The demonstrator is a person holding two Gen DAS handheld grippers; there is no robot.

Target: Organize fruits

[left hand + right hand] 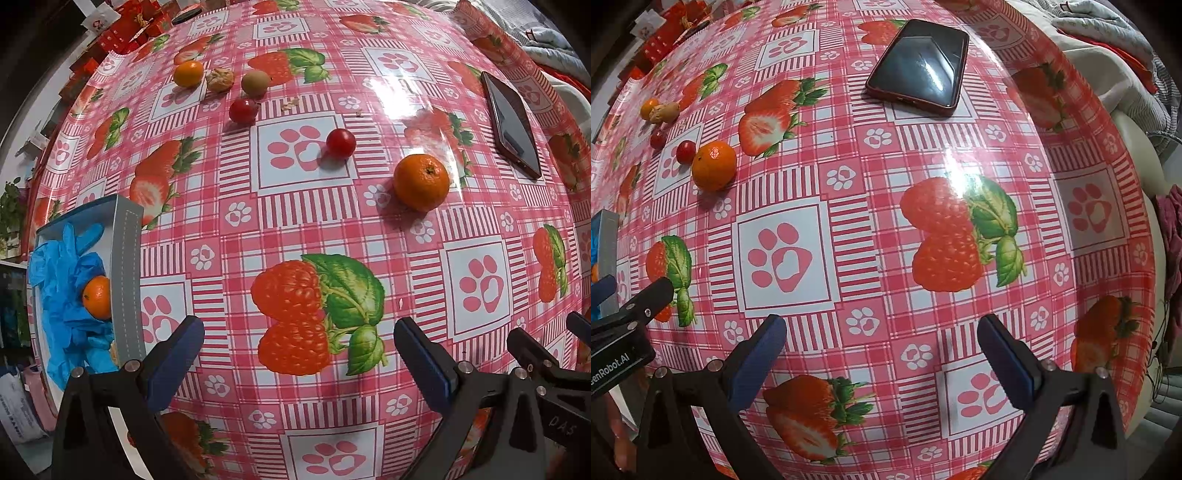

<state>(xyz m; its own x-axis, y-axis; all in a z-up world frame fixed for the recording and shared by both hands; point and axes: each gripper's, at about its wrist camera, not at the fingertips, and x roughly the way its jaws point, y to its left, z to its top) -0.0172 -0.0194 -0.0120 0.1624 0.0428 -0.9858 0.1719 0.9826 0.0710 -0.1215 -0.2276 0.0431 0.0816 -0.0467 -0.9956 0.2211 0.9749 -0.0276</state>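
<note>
A large orange mandarin [421,182] lies on the table; it also shows in the right wrist view [714,165]. Two red cherry tomatoes [340,143] [242,109] lie beyond it. Farther back sit a small mandarin [188,73], a walnut [220,79] and a green-brown fruit [255,82]. A grey box [127,280] at the left holds blue gloves [62,280] and one mandarin [97,297]. My left gripper [299,347] is open and empty above the cloth, right of the box. My right gripper [882,343] is open and empty over bare cloth.
A dark phone [511,123] lies at the right side of the table, also in the right wrist view [919,62]. The pink strawberry tablecloth [295,229] covers the table. Red boxes [125,26] stack past the far left edge. Clothes [1126,33] lie beyond the right edge.
</note>
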